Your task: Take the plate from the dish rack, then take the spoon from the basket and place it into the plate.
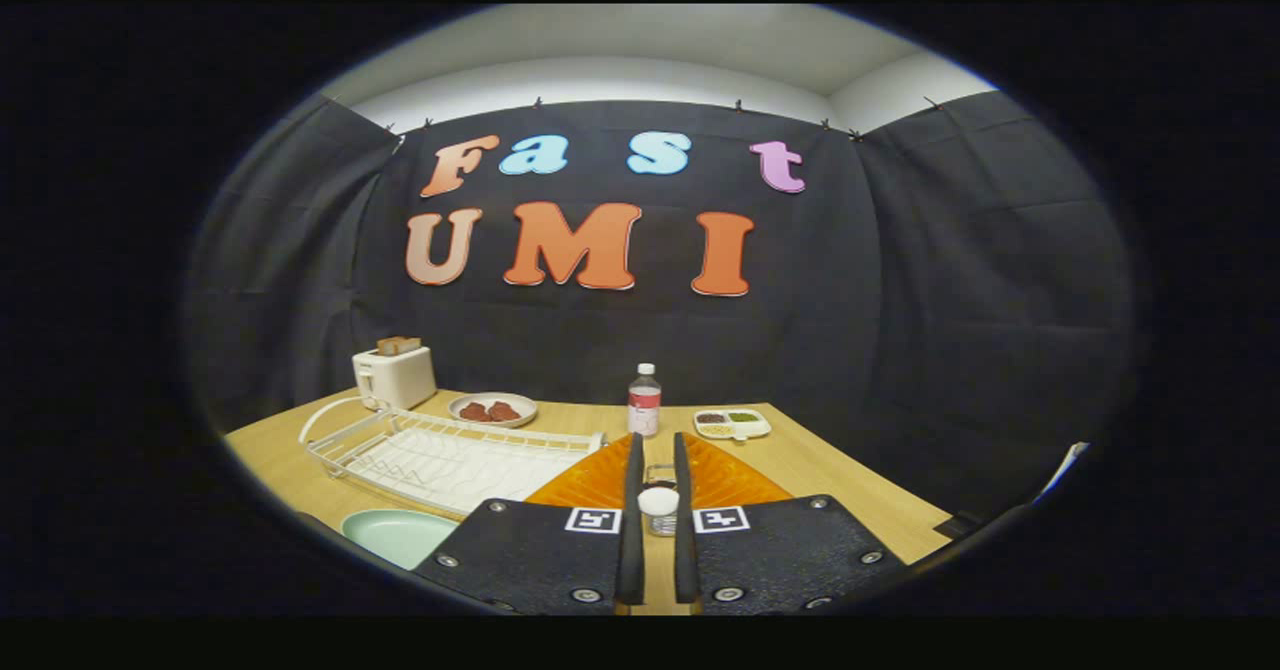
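Two gripper (658, 450) fingers nearly closed around a spoon (659, 503); plate (395, 533) lies left.

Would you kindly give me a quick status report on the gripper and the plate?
Gripper nearly closed around a small white-capped jar, contact unclear. Green plate out on table, beside empty dish rack. Spoon, basket unconfirmed.

A wooden tabletop (820, 465) carries a white dish rack (450, 455), with a pale green plate (398, 533) just in front of it. Behind the rack stand a toaster (394, 374) and a dish of brown food (492, 409). A bottle (644, 401), a divided tray (732, 423) and an orange basket (590, 480) lie nearby.
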The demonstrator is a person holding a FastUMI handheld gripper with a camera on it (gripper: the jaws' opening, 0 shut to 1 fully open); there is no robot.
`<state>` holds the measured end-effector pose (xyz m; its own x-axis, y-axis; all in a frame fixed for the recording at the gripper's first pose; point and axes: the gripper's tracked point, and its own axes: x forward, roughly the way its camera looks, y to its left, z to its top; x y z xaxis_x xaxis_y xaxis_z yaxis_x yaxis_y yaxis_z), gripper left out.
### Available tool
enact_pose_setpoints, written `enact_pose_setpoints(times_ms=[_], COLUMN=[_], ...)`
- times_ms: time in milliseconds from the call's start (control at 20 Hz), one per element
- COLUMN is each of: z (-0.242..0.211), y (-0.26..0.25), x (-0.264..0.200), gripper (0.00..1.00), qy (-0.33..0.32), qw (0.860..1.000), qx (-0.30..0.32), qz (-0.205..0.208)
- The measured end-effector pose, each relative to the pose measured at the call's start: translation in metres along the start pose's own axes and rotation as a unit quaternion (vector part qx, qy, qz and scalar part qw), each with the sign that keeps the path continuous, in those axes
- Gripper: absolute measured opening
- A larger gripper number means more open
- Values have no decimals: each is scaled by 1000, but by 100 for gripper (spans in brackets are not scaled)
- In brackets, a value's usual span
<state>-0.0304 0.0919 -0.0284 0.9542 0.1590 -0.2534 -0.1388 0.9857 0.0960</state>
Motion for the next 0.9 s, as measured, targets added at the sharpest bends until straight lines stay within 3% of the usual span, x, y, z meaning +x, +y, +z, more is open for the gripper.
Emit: enact_pose_setpoints(times_ms=[450,900], z=[-15,-75], y=[110,182], x=[-56,-56], gripper=[12,12], qy=[-2,32], qw=[994,982], qx=[14,30], qz=[108,182])
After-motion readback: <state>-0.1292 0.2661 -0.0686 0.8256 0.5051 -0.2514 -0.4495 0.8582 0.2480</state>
